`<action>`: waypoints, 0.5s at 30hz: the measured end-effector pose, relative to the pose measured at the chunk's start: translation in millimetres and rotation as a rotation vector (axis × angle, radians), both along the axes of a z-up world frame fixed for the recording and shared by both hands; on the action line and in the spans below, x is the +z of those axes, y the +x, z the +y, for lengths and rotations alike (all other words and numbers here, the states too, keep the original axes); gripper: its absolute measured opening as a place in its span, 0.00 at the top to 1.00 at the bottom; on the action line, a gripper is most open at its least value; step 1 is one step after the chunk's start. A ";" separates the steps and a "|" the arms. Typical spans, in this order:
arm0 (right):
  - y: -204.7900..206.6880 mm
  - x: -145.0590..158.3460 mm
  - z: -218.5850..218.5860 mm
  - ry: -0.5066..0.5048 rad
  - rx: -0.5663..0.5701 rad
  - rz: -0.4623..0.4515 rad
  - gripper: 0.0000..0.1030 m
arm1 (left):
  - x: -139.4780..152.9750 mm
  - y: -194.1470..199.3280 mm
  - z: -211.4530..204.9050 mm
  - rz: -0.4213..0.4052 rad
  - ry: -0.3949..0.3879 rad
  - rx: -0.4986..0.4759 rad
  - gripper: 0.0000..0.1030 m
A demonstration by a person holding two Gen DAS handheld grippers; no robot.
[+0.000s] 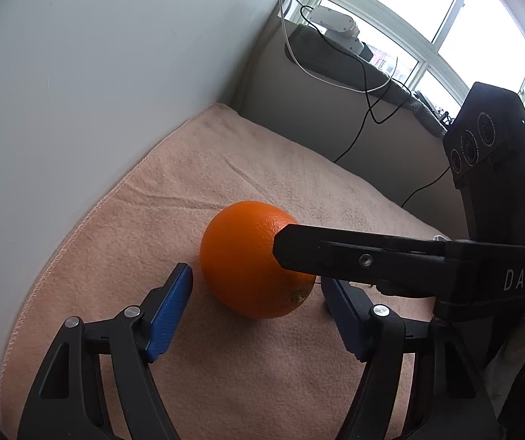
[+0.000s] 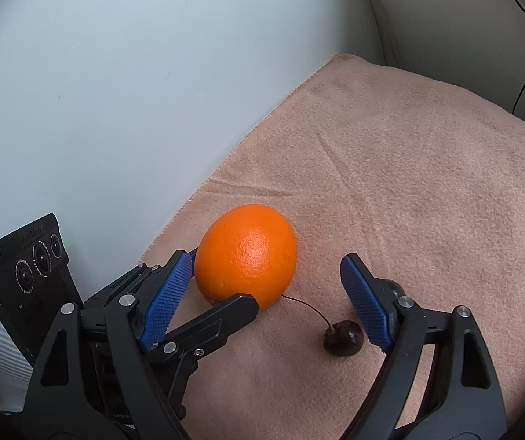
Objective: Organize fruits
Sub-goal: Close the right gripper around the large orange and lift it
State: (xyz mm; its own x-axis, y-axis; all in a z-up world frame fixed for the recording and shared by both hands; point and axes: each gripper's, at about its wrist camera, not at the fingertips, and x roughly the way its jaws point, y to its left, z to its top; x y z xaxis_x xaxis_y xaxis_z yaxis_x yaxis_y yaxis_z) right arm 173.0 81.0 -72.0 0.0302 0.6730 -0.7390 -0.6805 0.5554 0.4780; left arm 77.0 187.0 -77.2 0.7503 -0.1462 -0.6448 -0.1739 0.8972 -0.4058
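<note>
Left wrist view. Orange (image 1: 251, 256): whole, resting on a peach towel (image 1: 225, 168) spread over a tabletop beside a white wall panel (image 1: 97, 73). Left gripper (image 1: 258, 300): fingers (image 1: 168, 315) spread wide, blue pads either side of the orange, neither pad clearly touching it. A black finger of the right gripper (image 1: 372, 260) crosses in from the right in front of the fruit; contact cannot be told. Background: window (image 1: 464, 25), black cables (image 1: 365, 84).

Right wrist view. Right gripper (image 2: 268, 286): fingers (image 2: 365, 300) spread apart, holding nothing. Orange (image 2: 245, 253) sits toward the left finger, between the pads. Dark cherry (image 2: 343, 337) with a thin curved stem lies on the towel (image 2: 409, 165) just inside the right finger, near the orange but apart from it; the stem tip reaches the orange's base. Left gripper (image 2: 222, 289) enters from the lower left, its black finger tip low against the orange's near side.

Step in hand, as judged: approach to a first pick; both fruits unsorted, no container in view. Next move calls for one gripper to yield, the other to centre on a single fruit and close gently, the cherry being small and easily rolled.
</note>
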 end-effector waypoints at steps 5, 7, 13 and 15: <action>-0.8 -4.4 10.4 -0.002 0.026 0.015 0.27 | -3.2 2.3 0.9 0.008 -0.006 -0.006 0.34; 0.0 -5.6 12.2 0.004 0.030 0.024 0.28 | -4.3 2.5 1.5 0.011 -0.013 -0.008 0.34; 0.5 -10.5 19.6 0.020 0.038 0.053 0.31 | -6.0 4.2 -0.4 0.025 -0.007 -0.013 0.35; 0.8 -11.2 21.8 0.029 0.038 0.064 0.35 | -6.2 4.5 0.3 0.025 -0.010 -0.012 0.36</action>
State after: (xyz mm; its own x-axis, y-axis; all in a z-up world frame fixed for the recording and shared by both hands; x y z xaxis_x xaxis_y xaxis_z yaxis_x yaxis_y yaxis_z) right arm 173.7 102.9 -83.2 -0.0429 0.6940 -0.7187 -0.6682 0.5149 0.5370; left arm 81.4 187.3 -83.3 0.7321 -0.1616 -0.6617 -0.1737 0.8951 -0.4107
